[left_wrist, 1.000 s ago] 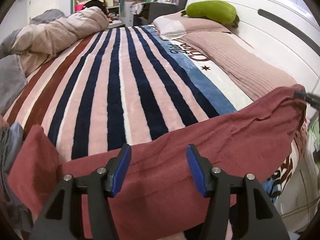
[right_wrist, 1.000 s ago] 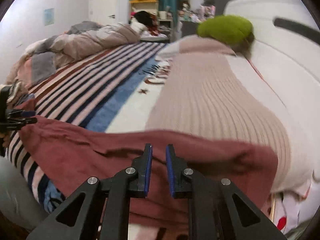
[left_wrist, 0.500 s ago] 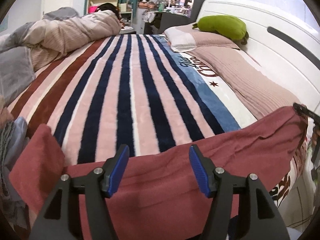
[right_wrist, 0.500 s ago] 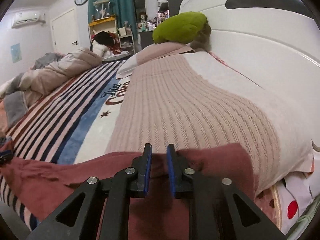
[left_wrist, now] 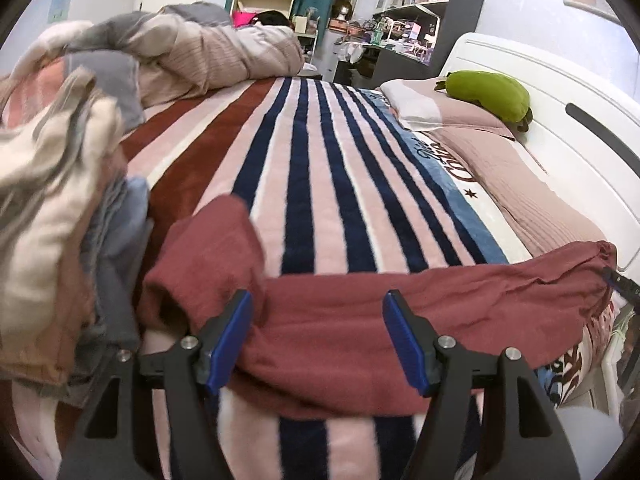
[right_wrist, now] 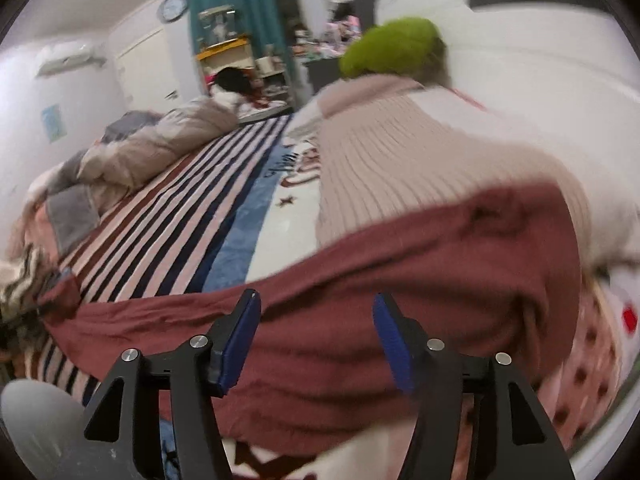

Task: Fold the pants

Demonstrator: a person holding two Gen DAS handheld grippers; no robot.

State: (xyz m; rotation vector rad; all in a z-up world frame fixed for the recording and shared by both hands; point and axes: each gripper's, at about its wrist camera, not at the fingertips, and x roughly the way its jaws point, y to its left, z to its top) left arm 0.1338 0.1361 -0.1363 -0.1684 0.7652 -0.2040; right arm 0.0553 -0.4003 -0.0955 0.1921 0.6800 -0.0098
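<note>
Dark red pants (left_wrist: 400,312) lie stretched in a long band across the near edge of the striped bed, one end bunched at the left, the other draped over the pink pillow. They also show in the right wrist view (right_wrist: 380,280). My left gripper (left_wrist: 316,340) is open and empty, just above the pants near their left end. My right gripper (right_wrist: 316,340) is open and empty over the pants' right part. Its tip shows at the far right of the left wrist view (left_wrist: 622,284).
A striped blanket (left_wrist: 312,168) covers the bed. A heap of clothes (left_wrist: 52,200) lies at the left, a rumpled duvet (left_wrist: 200,56) behind it. A pink ribbed pillow (right_wrist: 420,160), a green plush (left_wrist: 488,94) and a white headboard (left_wrist: 580,128) are at the right.
My right gripper has opened and let go of the pants. My left gripper has drawn back and swung left, so the clothes heap is now in view. The pants lie flatter on the bed.
</note>
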